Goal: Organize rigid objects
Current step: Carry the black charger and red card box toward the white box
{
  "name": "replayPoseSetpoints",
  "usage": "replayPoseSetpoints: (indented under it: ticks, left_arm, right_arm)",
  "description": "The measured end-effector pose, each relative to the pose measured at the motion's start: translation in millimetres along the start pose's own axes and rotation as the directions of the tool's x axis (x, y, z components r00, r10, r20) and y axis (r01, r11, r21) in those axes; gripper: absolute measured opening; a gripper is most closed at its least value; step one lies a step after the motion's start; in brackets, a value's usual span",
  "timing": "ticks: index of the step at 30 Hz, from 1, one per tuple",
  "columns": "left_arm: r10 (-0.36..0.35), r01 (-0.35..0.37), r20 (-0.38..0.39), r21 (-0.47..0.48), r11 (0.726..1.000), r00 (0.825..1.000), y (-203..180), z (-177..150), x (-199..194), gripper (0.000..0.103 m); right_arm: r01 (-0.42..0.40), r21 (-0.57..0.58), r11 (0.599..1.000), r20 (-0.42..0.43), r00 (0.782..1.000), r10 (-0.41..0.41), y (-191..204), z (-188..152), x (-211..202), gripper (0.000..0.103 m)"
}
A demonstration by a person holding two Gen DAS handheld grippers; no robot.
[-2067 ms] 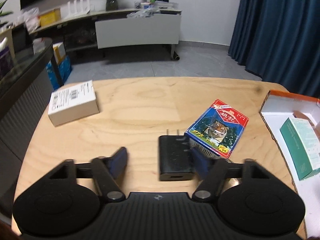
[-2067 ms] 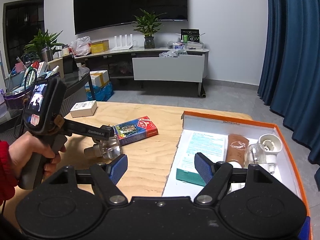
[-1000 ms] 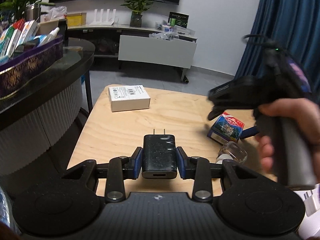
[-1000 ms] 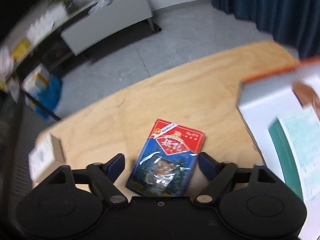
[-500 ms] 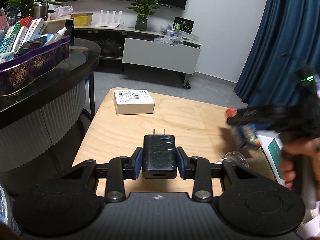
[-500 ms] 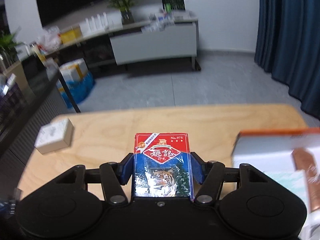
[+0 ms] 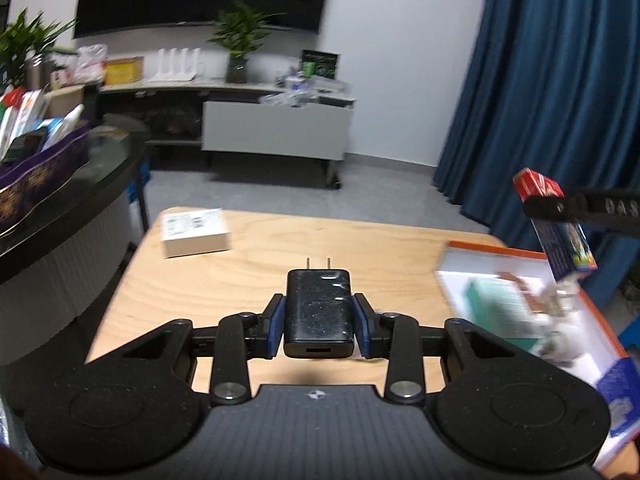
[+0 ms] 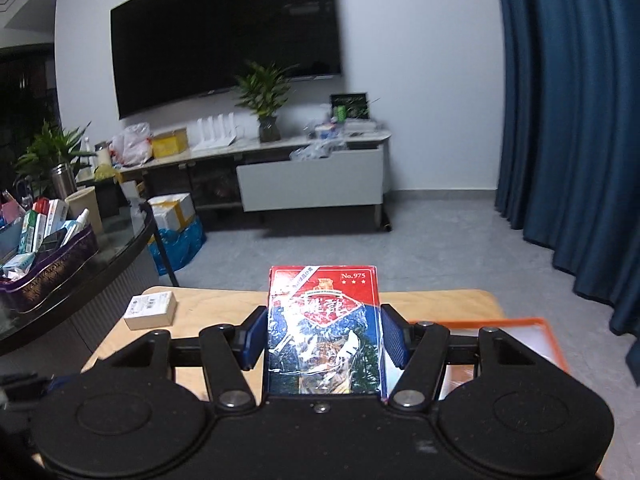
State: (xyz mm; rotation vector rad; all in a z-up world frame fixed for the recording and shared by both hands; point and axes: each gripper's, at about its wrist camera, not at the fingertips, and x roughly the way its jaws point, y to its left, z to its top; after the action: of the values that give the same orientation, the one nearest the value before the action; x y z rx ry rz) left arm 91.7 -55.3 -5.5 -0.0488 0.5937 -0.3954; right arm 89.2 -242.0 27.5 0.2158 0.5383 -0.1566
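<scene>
My left gripper point(image 7: 319, 326) is shut on a black plug-in charger point(image 7: 319, 312), held above the wooden table point(image 7: 256, 280) with its prongs pointing away. My right gripper point(image 8: 324, 340) is shut on a red and blue card box point(image 8: 323, 328) with a tiger picture, lifted clear of the table. In the left wrist view that card box point(image 7: 560, 232) hangs in the right gripper's fingers point(image 7: 580, 206) above the orange-rimmed open box point(image 7: 500, 250) at the table's right side. That box holds a green carton point(image 7: 500, 308) and blurred pale items.
A small white carton point(image 7: 195, 232) lies at the table's far left corner, also seen as the white carton point(image 8: 151, 309). A dark glass counter with a purple basket point(image 8: 44, 280) stands left of the table. Blue curtains point(image 7: 560, 100) hang on the right.
My right gripper closed on the card box, lifted it off the table and carried it right, over the orange box. My left gripper rose and shifted with the charger still gripped.
</scene>
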Motion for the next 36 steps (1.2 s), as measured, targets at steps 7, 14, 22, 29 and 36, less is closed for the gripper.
replayPoseSetpoints:
  ticks: [7,14,22,29,36]
  left_arm:
    - [-0.09,0.089,0.019,0.071,0.994,0.996,-75.0,-6.0,-22.8,0.036]
    - [-0.167,0.163,0.023,0.133,0.978,0.986,-142.0,-15.5,-33.1,0.036]
    - [-0.17,0.166,0.015,0.149,0.975,0.985,-168.1,-28.6,-31.9,0.036]
    - [-0.147,0.143,0.017,0.162,0.976,0.989,-172.6,-35.1,-36.7,0.036]
    - [-0.143,0.138,0.02,0.168,0.976,0.99,-175.4,-38.4,-39.8,0.036]
  right_arm:
    - [0.089,0.034,0.995,0.044,0.995,-0.09,-49.2,-31.4,-67.8,0.07]
    - [0.169,0.065,0.984,0.086,0.981,-0.174,-93.8,-51.3,-108.1,0.07]
    - [0.149,0.109,0.983,0.081,0.984,-0.158,-114.9,-69.9,-122.0,0.071]
    - [0.122,0.095,0.988,0.052,0.991,-0.127,-112.9,-82.6,-121.9,0.071]
    - [0.124,0.073,0.99,0.04,0.991,-0.127,-107.2,-86.9,-125.2,0.071]
